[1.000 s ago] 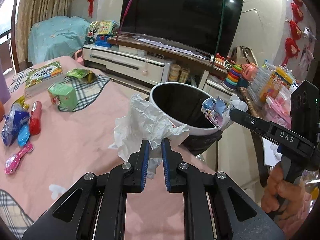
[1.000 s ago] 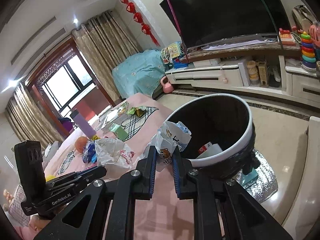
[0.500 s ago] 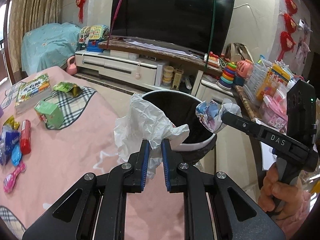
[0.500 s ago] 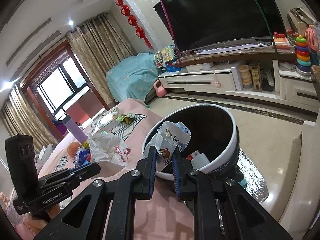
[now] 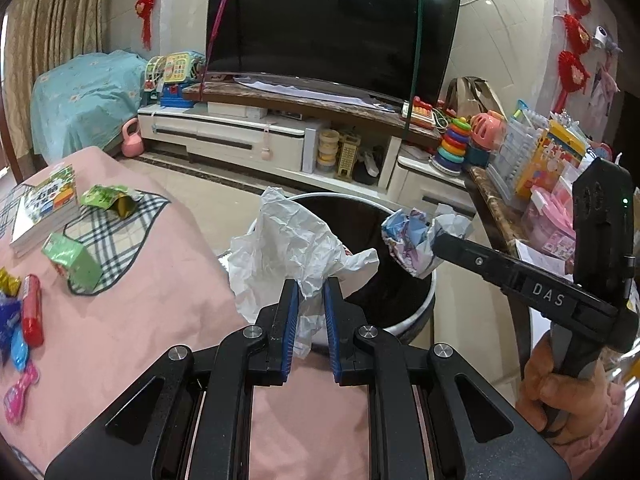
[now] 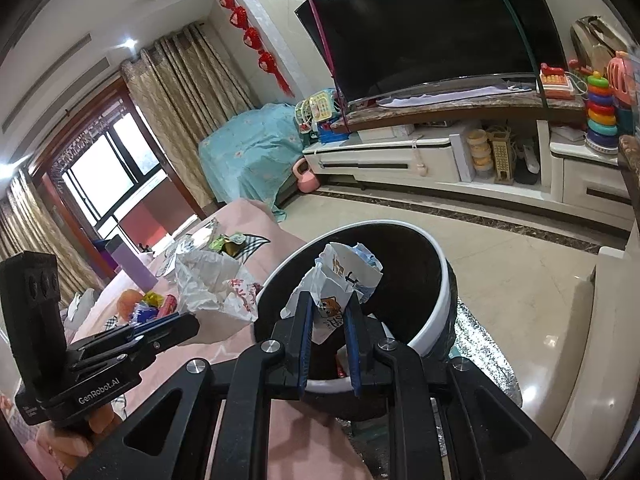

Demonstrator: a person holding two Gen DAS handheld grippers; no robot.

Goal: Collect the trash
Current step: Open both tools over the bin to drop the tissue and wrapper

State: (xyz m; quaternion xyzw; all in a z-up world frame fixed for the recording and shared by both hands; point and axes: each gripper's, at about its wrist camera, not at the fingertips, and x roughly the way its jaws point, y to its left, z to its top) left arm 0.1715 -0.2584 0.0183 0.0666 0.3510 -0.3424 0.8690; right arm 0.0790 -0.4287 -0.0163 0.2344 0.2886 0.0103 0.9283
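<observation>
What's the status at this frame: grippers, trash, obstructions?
Left gripper shut on crumpled white paper. Right gripper shut on printed paper wrapper, over black white-rimmed bin. Nothing blocking the bin.

A pink-covered table [image 5: 132, 308] holds a plaid cloth [image 5: 106, 232], a book [image 5: 44, 208] and a green carton [image 5: 72, 261]. Snack wrappers [image 5: 18, 320] lie along its near edge. The trash bin [image 6: 434, 320] stands on the tiled floor [image 6: 520, 280].

— Right gripper [image 6: 327, 322]?
— Clamped on a printed paper wrapper [image 6: 345, 280], held over the dark mouth of the white-rimmed trash bin [image 6: 434, 322].
— Left gripper [image 6: 168, 326]?
— At lower left, pinching crumpled white paper [image 6: 216, 284] just beside the bin rim, above the pink tablecloth [image 6: 240, 344].
— Behind?
— Television [image 6: 432, 28], teal-covered furniture [image 6: 248, 152].
</observation>
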